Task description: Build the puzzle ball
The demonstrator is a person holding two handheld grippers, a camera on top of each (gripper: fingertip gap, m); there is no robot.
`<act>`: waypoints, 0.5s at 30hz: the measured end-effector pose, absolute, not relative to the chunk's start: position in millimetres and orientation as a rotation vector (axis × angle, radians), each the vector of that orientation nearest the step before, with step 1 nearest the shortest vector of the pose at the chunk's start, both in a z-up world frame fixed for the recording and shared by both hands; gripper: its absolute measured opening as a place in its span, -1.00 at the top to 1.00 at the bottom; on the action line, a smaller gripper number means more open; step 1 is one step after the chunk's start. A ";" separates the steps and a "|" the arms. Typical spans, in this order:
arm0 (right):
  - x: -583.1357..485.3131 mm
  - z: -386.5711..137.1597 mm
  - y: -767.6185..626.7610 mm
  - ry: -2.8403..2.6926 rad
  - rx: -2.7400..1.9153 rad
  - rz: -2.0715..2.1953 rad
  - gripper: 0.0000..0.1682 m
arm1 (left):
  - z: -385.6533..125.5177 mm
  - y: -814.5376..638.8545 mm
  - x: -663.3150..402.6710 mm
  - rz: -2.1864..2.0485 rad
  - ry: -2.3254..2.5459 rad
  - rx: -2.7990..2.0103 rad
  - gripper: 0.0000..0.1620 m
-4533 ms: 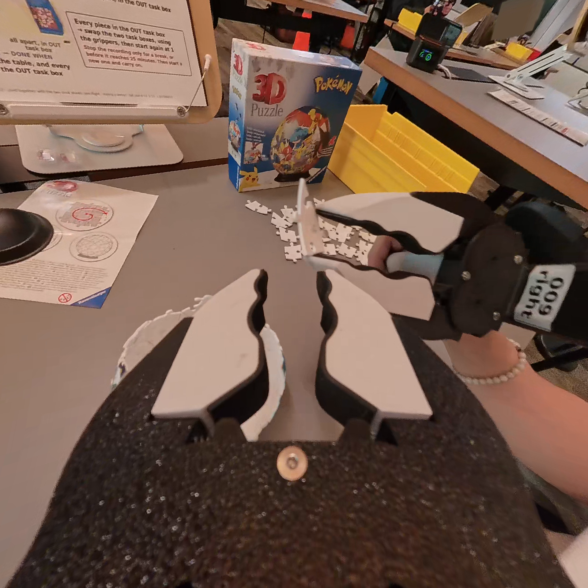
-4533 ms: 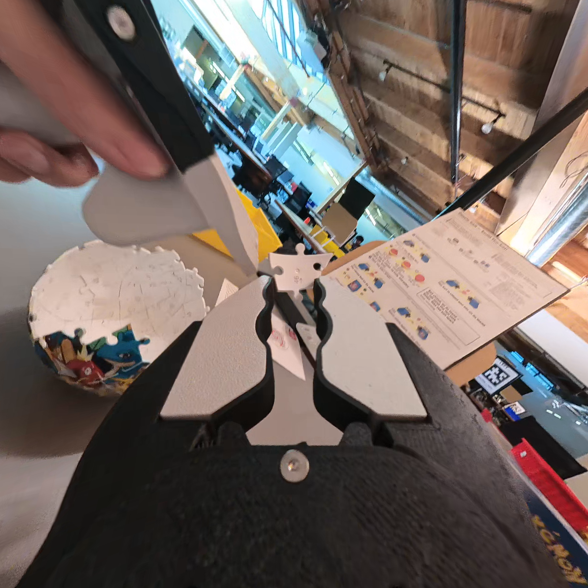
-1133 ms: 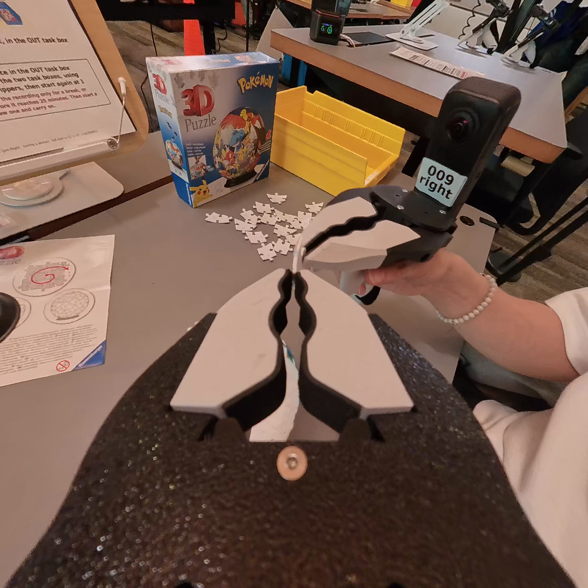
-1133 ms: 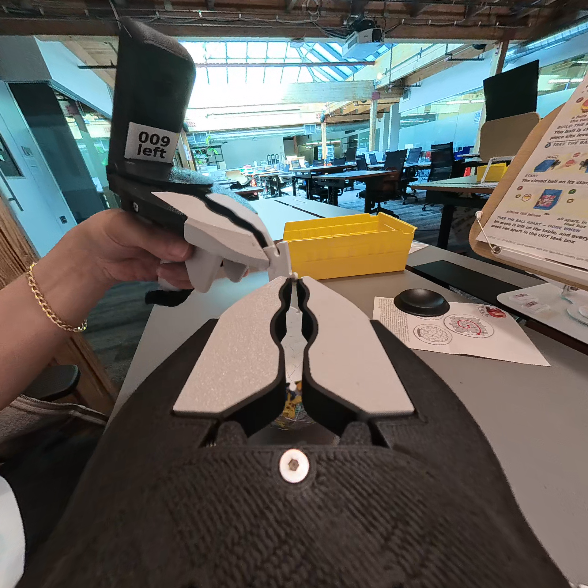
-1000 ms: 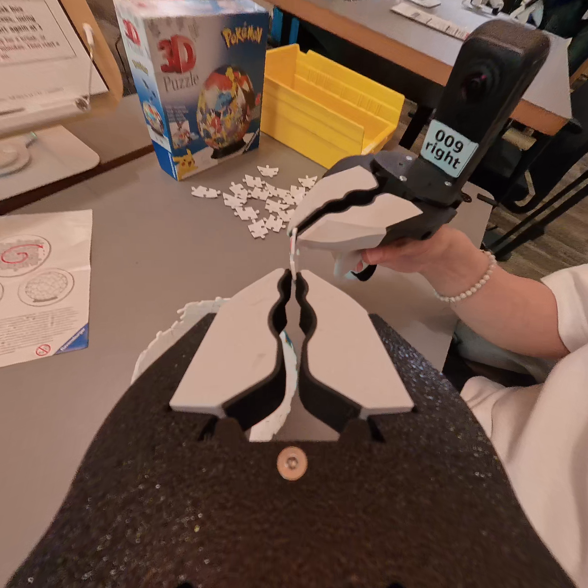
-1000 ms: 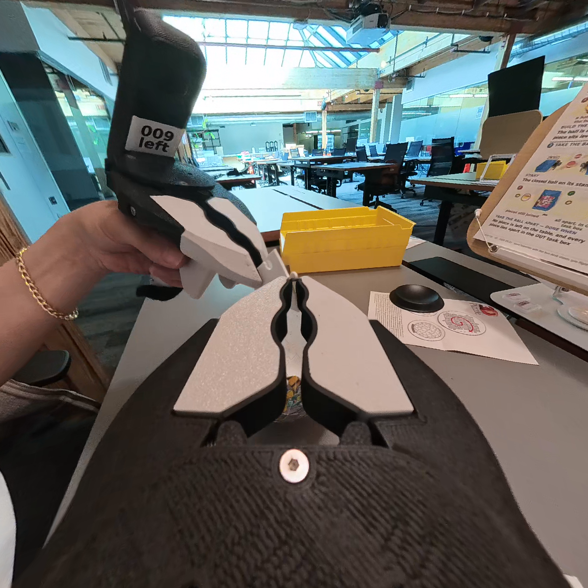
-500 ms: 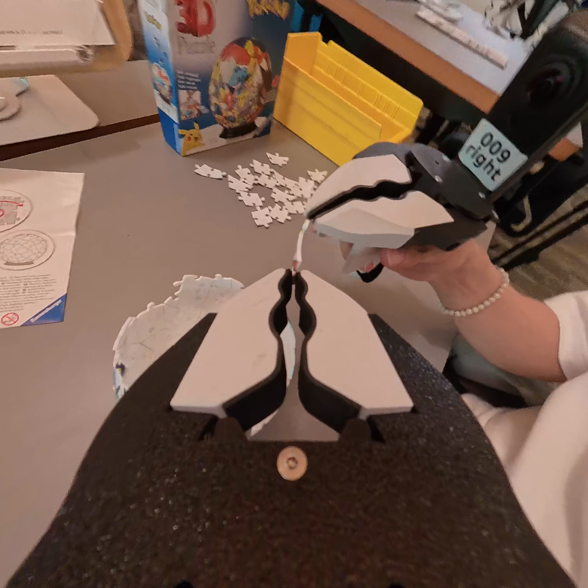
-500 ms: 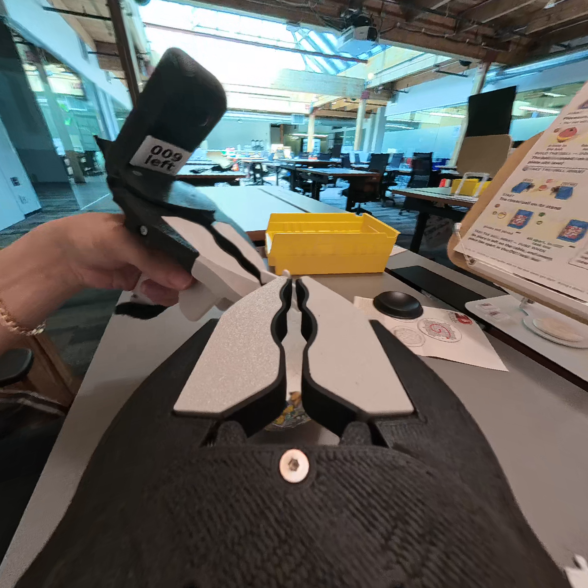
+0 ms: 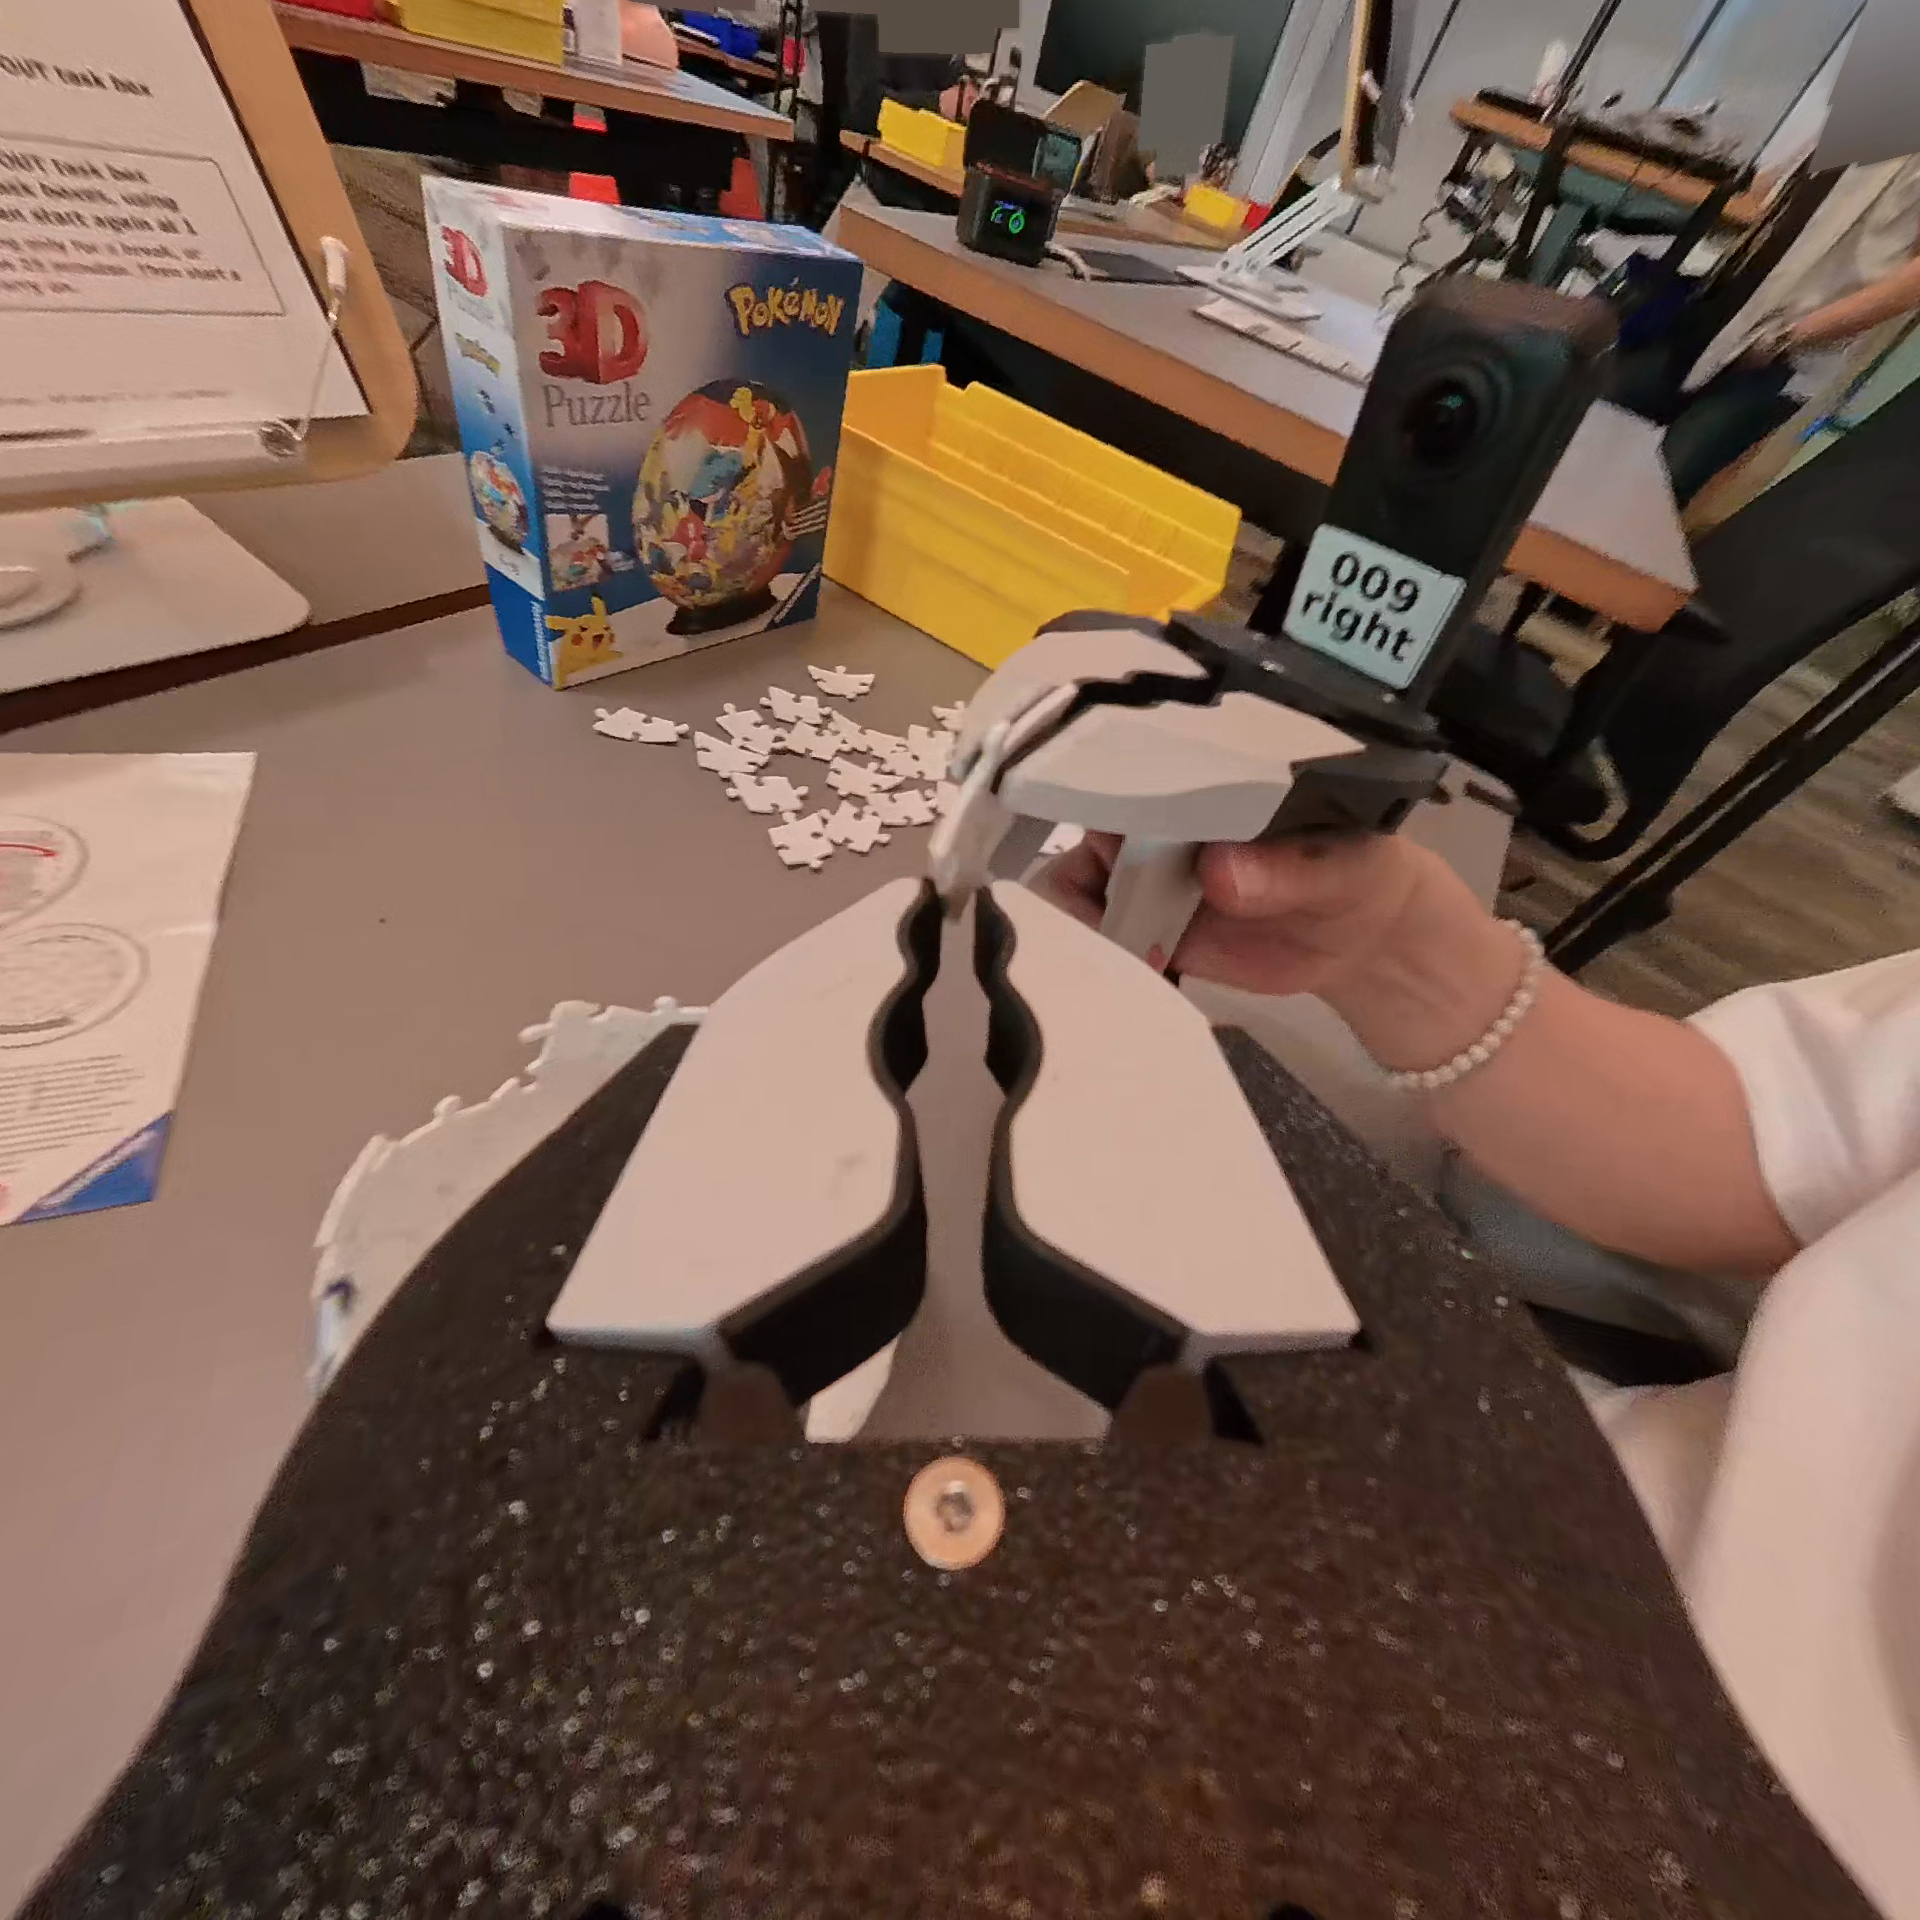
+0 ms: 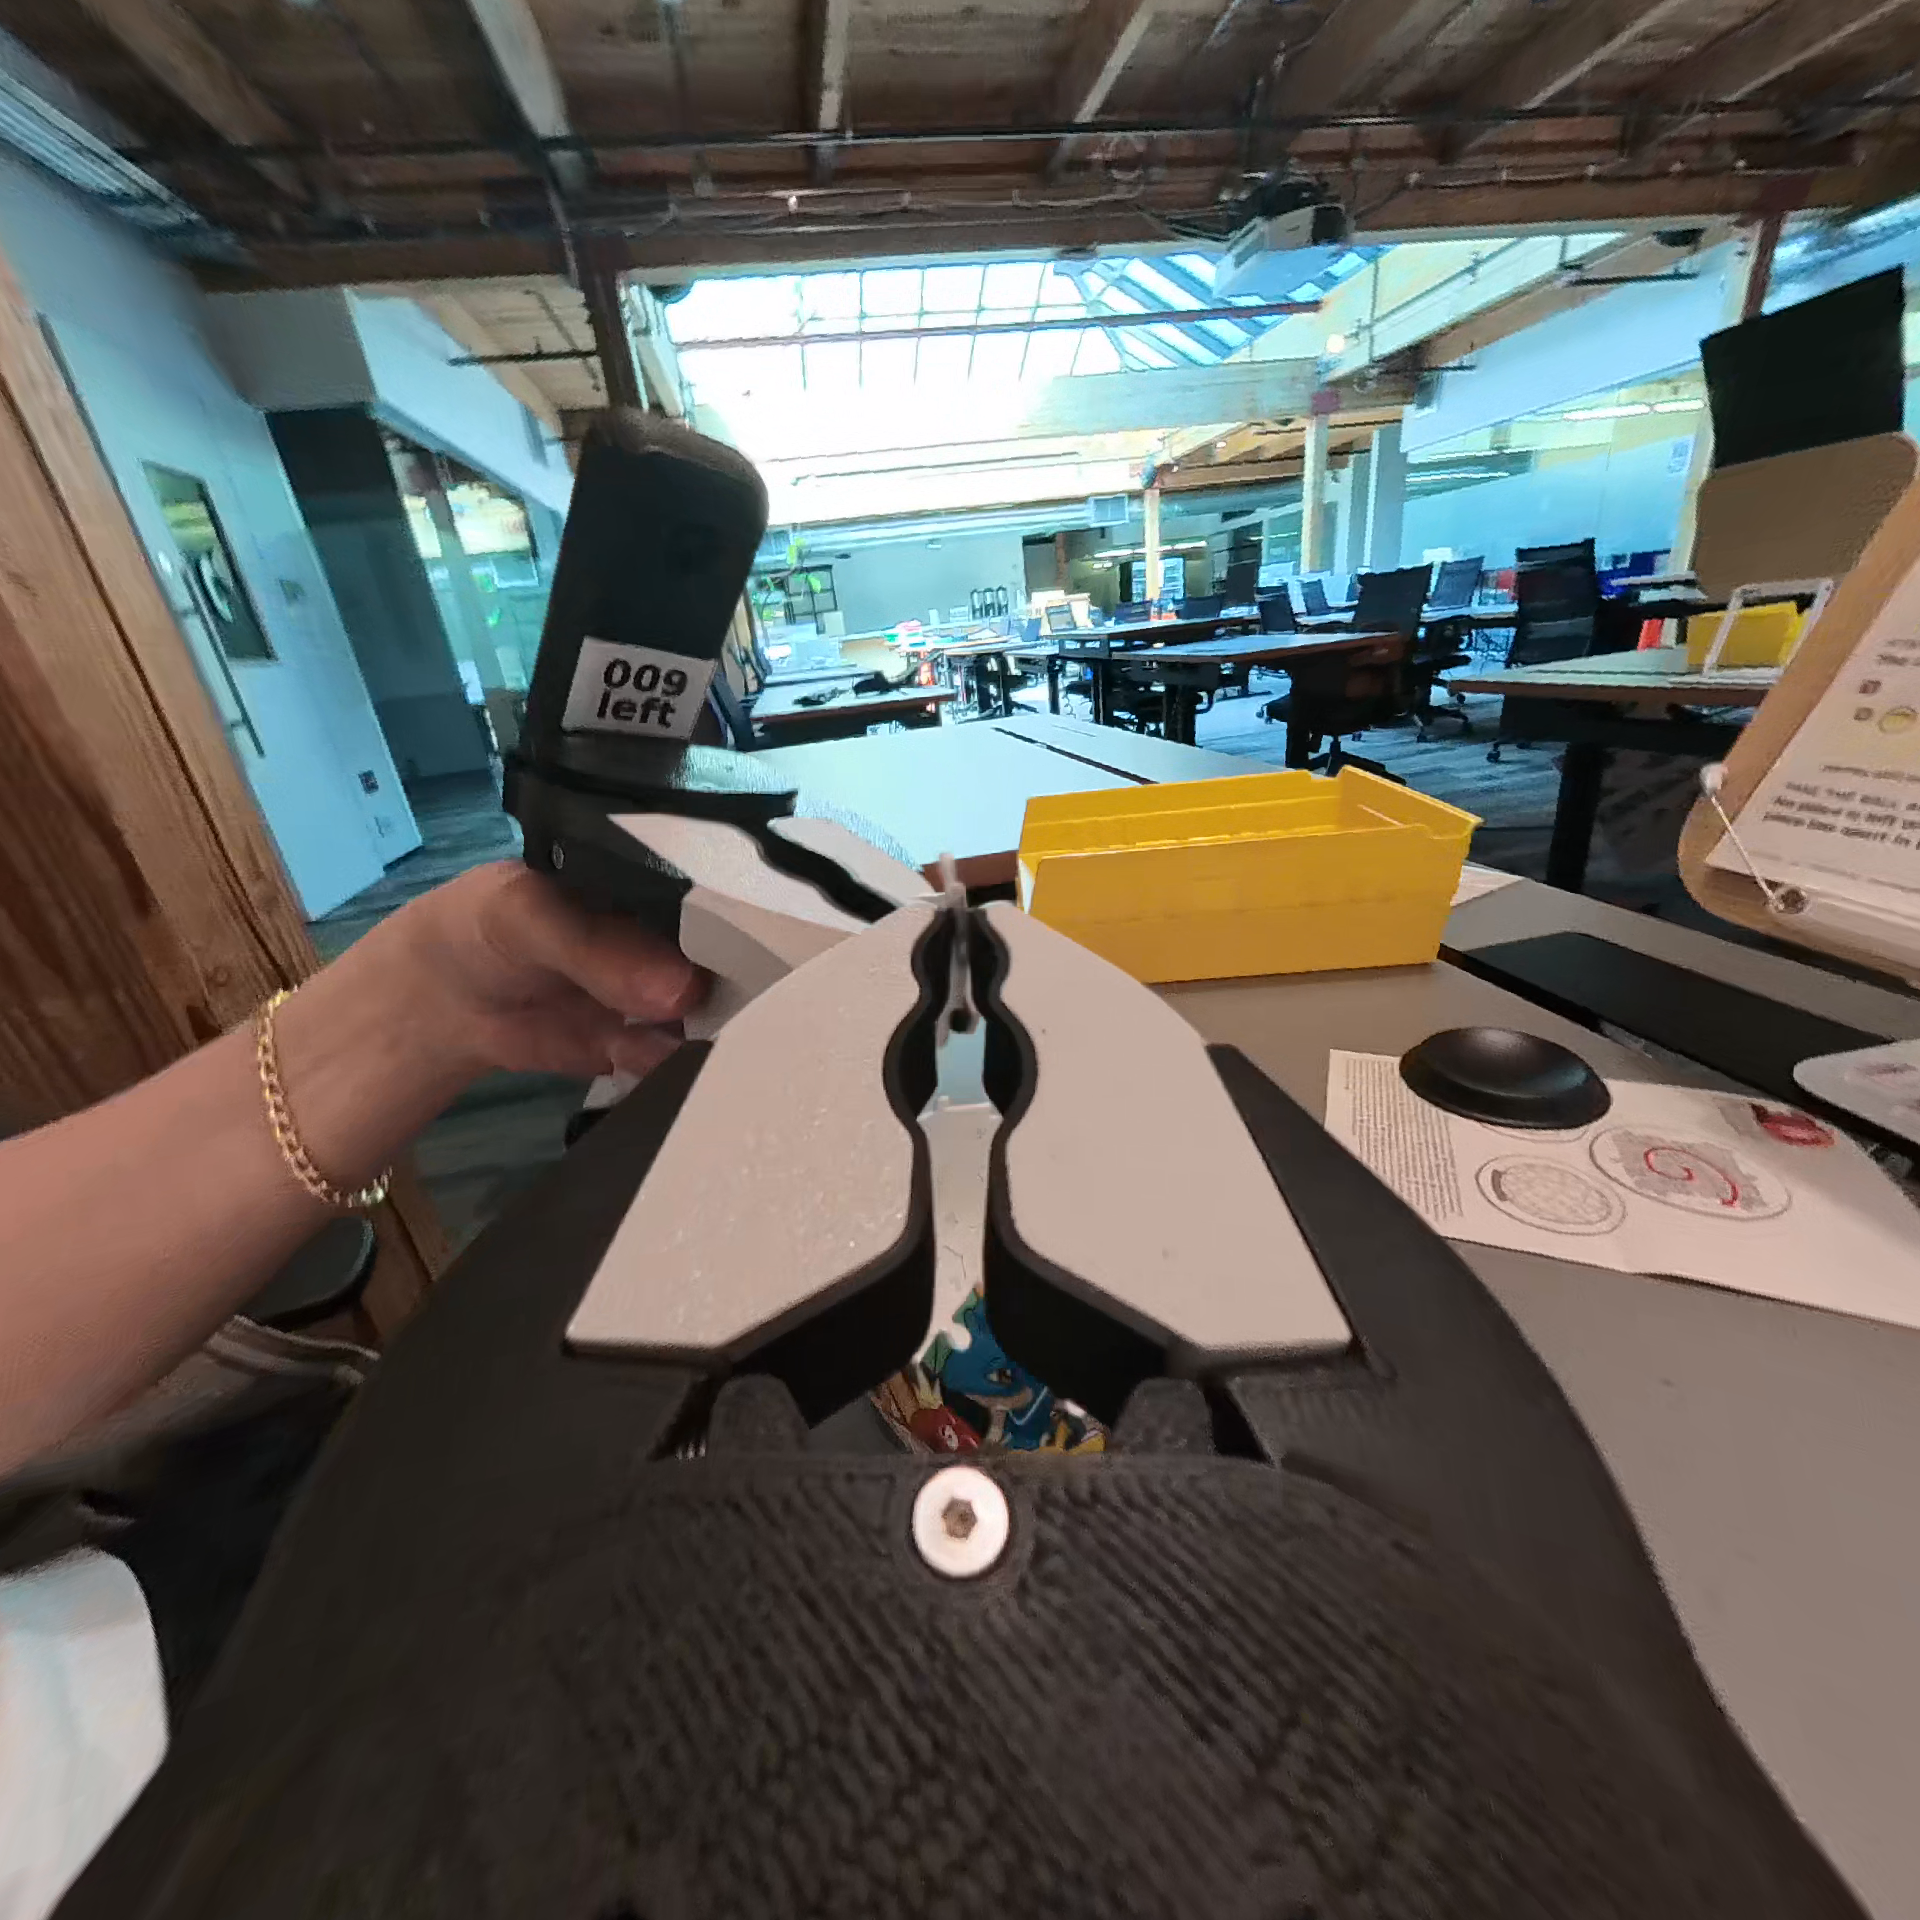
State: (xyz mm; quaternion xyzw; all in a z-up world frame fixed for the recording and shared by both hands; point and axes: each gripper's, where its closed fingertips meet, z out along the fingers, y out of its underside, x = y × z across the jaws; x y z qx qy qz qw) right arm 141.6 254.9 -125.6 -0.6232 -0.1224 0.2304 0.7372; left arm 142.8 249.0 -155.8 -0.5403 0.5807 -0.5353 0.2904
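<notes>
Though only its white jagged rim shows, the half-built ball (image 9: 436, 1153) sits under the left gripper (image 9: 948, 904), low and left in the left wrist view; the right wrist view catches a printed patch of it between the right gripper's fingers.

A piece (image 10: 954, 966) is pinched edge-on at the tips of the right gripper (image 10: 961, 920), jaws nearly together on it. It hangs down and meets the left gripper's tips. Those jaws stand narrow; whether they clamp the piece I cannot tell.

My worry is the handover: both tools grip a thin edge, so a twist or early release could drop the piece or bend its tabs.

Loose pieces (image 9: 821, 758) lie farther off, near the box (image 9: 644, 436) and yellow bin (image 9: 997, 520). A leaflet (image 9: 83, 977) lies left on the table (image 9: 468, 831).
</notes>
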 end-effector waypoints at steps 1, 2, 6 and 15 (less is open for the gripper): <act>142.2 -124.2 253.8 -0.285 -1.371 0.480 0.97 | -155.1 254.6 138.8 -1.379 1.544 -1.444 0.90; 145.4 -122.0 252.7 -0.289 -1.371 0.447 0.97 | -153.8 264.3 133.4 -1.317 1.519 -1.455 0.76; 167.3 -129.2 251.8 -0.311 -1.485 0.330 0.97 | -153.3 319.4 95.6 -1.067 1.335 -1.530 0.56; 172.5 -149.0 290.9 -0.657 -1.838 0.287 0.97 | -220.7 343.0 61.1 -0.984 1.317 -1.741 0.14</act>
